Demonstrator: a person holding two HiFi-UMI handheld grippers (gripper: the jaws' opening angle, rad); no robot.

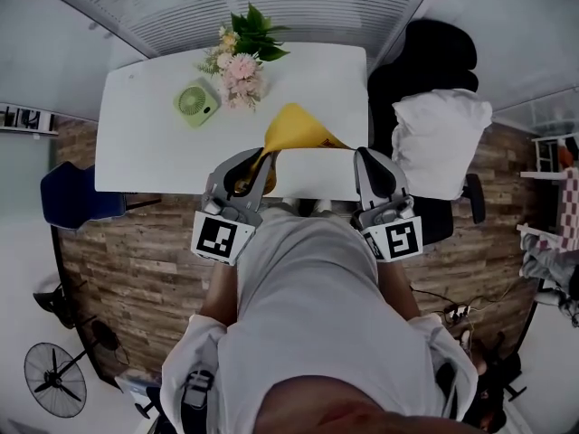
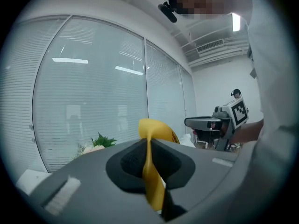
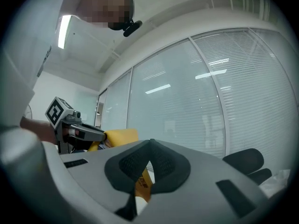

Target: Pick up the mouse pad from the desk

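The yellow mouse pad (image 1: 295, 130) hangs bent and lifted above the white desk (image 1: 145, 143), between my two grippers. My left gripper (image 1: 264, 159) is shut on the pad's left edge; in the left gripper view the pad (image 2: 156, 127) stands as a thin yellow strip pinched between the pads of that gripper (image 2: 148, 149). My right gripper (image 1: 363, 154) holds the right corner. In the right gripper view a printed yellow piece of the pad (image 3: 142, 183) is clamped low between its shut jaws (image 3: 149, 158). Both grippers point about level, close to my body.
On the desk stand a bunch of pink flowers (image 1: 240, 60) and a small green fan (image 1: 196, 103). A blue chair (image 1: 77, 194) is to the left, a black chair with a white pillow (image 1: 441, 134) to the right. A floor fan (image 1: 59, 380) stands at lower left.
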